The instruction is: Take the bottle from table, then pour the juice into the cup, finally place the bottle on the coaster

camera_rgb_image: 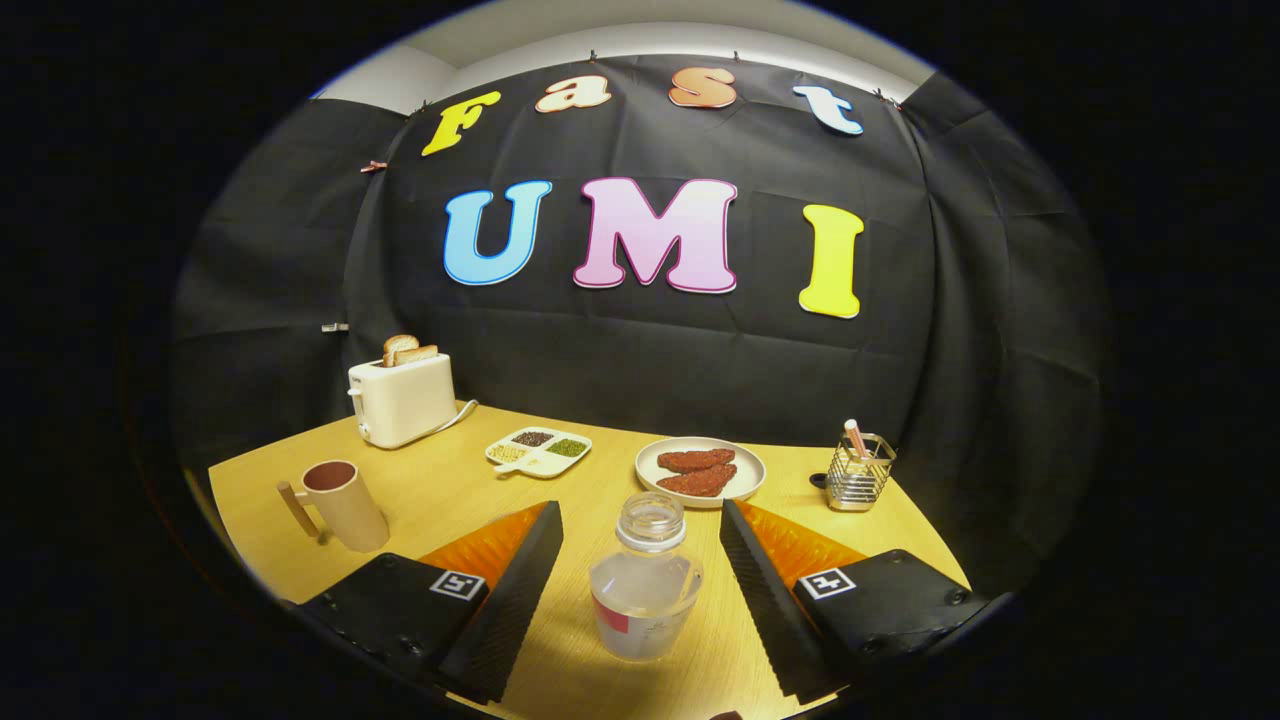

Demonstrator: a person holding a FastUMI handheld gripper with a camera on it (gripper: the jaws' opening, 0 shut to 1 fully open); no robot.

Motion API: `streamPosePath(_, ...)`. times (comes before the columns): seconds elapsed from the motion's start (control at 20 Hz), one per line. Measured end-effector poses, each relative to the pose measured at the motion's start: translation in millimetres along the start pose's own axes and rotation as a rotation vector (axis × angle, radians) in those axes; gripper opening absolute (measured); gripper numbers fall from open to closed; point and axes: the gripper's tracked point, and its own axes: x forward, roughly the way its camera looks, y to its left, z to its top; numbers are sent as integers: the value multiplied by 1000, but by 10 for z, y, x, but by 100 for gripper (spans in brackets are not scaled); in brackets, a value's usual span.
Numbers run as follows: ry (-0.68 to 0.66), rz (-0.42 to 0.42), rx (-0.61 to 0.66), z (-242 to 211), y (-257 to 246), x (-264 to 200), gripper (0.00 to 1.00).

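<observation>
A clear plastic bottle [645, 585] with no cap stands upright on the wooden table [440, 490], between my two fingers. My gripper [640, 515] is open, with a gap on each side of the bottle, and neither finger touches it. A beige cup [345, 503] with a wooden handle and a dark inside stands to the left, beyond the left finger.
At the back left a white toaster [402, 398] holds two slices of bread. A divided dish of seeds [538, 451] and a plate with two reddish patties [700, 470] lie beyond the bottle. A wire holder [860, 472] stands at the right, near the table's edge.
</observation>
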Motion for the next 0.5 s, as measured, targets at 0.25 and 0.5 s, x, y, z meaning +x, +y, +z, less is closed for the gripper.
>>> streamPosePath(0.25,40,15,10,-236,-14,96,98)
streamPosePath(0.5,68,22,31,-385,-16,168,98)
